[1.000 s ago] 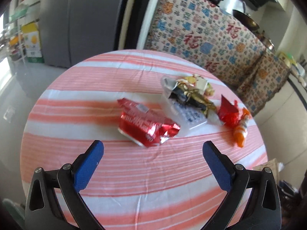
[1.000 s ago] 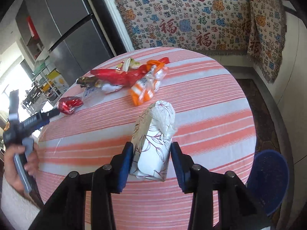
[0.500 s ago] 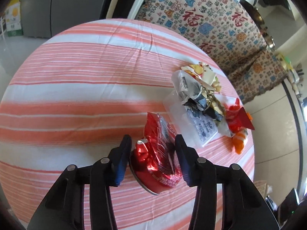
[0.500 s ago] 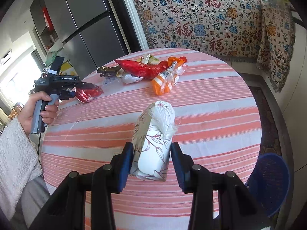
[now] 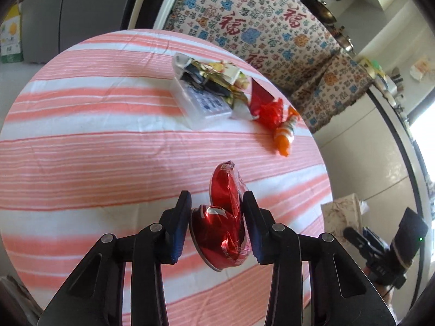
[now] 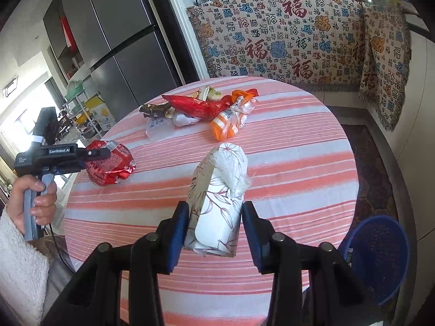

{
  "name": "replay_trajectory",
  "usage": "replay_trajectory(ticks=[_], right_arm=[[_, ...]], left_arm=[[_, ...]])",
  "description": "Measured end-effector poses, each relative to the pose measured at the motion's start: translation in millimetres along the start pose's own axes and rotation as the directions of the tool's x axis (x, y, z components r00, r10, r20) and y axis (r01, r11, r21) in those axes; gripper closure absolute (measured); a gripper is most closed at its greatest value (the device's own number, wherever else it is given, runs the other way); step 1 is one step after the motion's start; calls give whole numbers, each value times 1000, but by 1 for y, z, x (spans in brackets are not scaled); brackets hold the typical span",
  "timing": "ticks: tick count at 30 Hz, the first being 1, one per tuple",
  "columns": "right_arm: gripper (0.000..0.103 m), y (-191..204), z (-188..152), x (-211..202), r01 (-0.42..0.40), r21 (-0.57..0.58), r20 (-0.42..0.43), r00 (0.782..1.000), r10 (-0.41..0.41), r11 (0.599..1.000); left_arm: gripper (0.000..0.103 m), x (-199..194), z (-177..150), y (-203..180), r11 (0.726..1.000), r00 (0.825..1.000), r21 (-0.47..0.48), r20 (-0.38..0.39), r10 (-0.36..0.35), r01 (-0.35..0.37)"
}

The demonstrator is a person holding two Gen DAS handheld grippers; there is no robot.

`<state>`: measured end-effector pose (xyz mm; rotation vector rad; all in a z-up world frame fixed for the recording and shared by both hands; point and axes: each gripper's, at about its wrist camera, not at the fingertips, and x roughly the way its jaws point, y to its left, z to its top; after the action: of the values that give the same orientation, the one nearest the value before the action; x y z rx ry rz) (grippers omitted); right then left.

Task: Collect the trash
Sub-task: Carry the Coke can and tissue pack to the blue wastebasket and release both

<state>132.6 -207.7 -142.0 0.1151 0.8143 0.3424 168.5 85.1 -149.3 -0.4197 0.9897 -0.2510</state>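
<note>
Left gripper has just been closing: a second ago its jaws stood fully spread above the red foil wrapper, and they are now drawn in to a partial opening with both blue pads pressed against the wrapper's crumpled sides. The wrapper is therefore pinched; in the right wrist view it hangs from the left gripper clear of the striped round table, near the table's left edge, so the pick of this item appears complete. Right gripper is unchanged from the earlier views: its jaws are partly closed on the floral tissue pack, pads in contact with both sides, and the pack is held above the near part of the table. Beyond both grippers, the remaining trash pile lies on the far half of the table: a red bag, an orange-and-white wrapper, dark foil and a clear plastic box, touching or overlapping one another. A blue basket stands on the floor just beside the table's right near edge. Judgement: with one item secured in each gripper, the next step is probably transfer to the basket, while the pile is still to be collected.
</note>
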Motion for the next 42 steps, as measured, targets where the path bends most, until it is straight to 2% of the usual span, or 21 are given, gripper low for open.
replay_trajectory(ticks=[5, 11, 17, 32, 42], right_arm=[[62, -1, -1, -5, -1, -3, 1, 1000, 1, 1000], [62, -14, -4, -17, 16, 19, 4, 1000, -16, 1000], [62, -19, -7, -21, 39, 16, -3, 999, -39, 999], [62, -33, -11, -29, 51, 24, -6, 999, -51, 998], [62, -51, -13, -42, 53, 50, 8, 999, -54, 997]], left_arm=[[65, -1, -26, -38, 996, 999, 85, 24, 35, -37], [65, -5, -42, -81, 983, 996, 171, 75, 51, -63], [65, -2, -53, -108, 970, 993, 225, 102, 67, -89], [65, 3, -59, -134, 956, 991, 275, 115, 71, -100], [65, 15, -62, -163, 941, 995, 332, 91, 41, -69]])
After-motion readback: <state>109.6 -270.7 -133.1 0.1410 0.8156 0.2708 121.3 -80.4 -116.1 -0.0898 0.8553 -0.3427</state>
